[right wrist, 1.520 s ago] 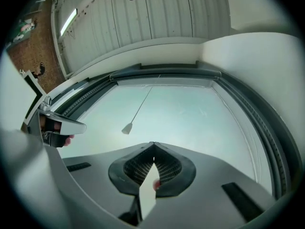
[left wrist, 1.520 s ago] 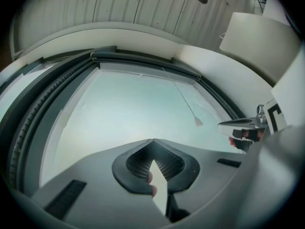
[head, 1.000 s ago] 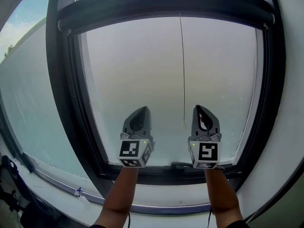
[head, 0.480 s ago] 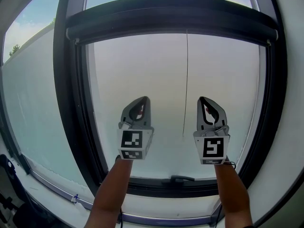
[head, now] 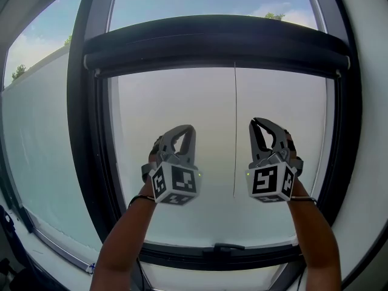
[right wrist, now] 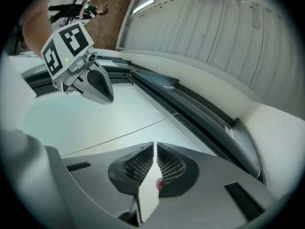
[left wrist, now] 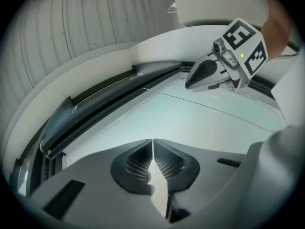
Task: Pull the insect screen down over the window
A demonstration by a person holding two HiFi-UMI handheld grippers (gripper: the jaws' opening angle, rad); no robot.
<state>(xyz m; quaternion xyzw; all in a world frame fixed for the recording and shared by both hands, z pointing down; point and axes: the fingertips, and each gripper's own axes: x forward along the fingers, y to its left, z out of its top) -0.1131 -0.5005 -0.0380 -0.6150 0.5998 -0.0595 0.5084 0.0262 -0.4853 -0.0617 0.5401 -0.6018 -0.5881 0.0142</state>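
Grey jaws sit pressed together, empty, on the left gripper (head: pixel 183 135) and right gripper (head: pixel 262 129). Between them hangs a thin cord (head: pixel 234 132), probably the pull. Above both, the insect screen (head: pixel 218 41) lies rolled up, dark. Reaching is in hand; next, spread jaws and pinch.

From the head view: parked behind both forearms (head: pixel 130 235), facing the black-framed glass window (head: pixel 91 132) head-on with a slight upward tilt, near enough to fill the shot edge to edge. From the left gripper view: riding right behind the grey plastic left gripper (left wrist: pixel 152 143), staring up along the glass toward the long dark housing bar (left wrist: pixel 109 92) across the top, catching the grey right gripper (left wrist: pixel 187 85) with its marker cube at upper right. Same deal mirrored from the right gripper view, other gripper at upper left. Shared by all three: bar, glass, thin dark pull cord (head: pixel 234 132).
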